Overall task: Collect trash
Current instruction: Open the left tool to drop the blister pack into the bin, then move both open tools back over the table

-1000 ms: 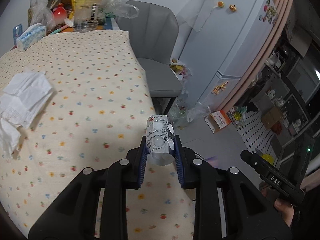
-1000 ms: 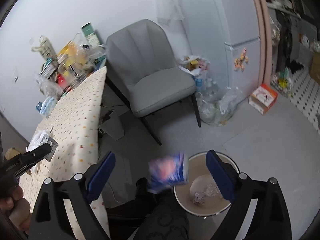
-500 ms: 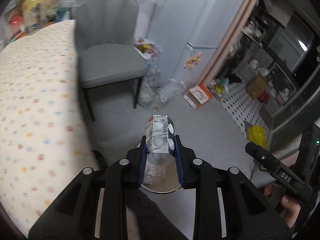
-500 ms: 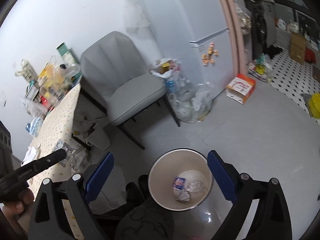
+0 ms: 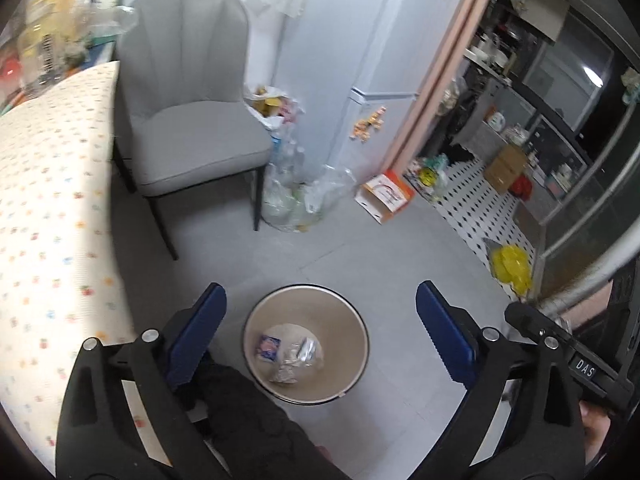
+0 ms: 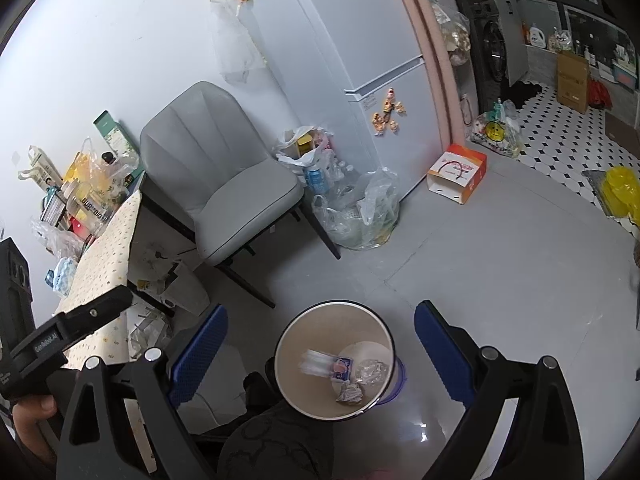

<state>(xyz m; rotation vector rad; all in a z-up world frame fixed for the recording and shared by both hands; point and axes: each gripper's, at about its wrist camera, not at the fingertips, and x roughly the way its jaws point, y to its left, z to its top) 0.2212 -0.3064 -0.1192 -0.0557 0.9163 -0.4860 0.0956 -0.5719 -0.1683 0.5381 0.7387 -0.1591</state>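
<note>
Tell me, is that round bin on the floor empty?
No. The bin holds a small blue packet and crumpled wrappers at its bottom.

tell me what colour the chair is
Grey chair, black legs; clearest in the right wrist view.

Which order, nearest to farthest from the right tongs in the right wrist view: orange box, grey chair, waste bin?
1. Waste bin: on the floor directly below the open right tongs.
2. Grey chair: beyond the bin, to the left, beside the table.
3. Orange box: farthest, upper right, by the fridge.
</note>
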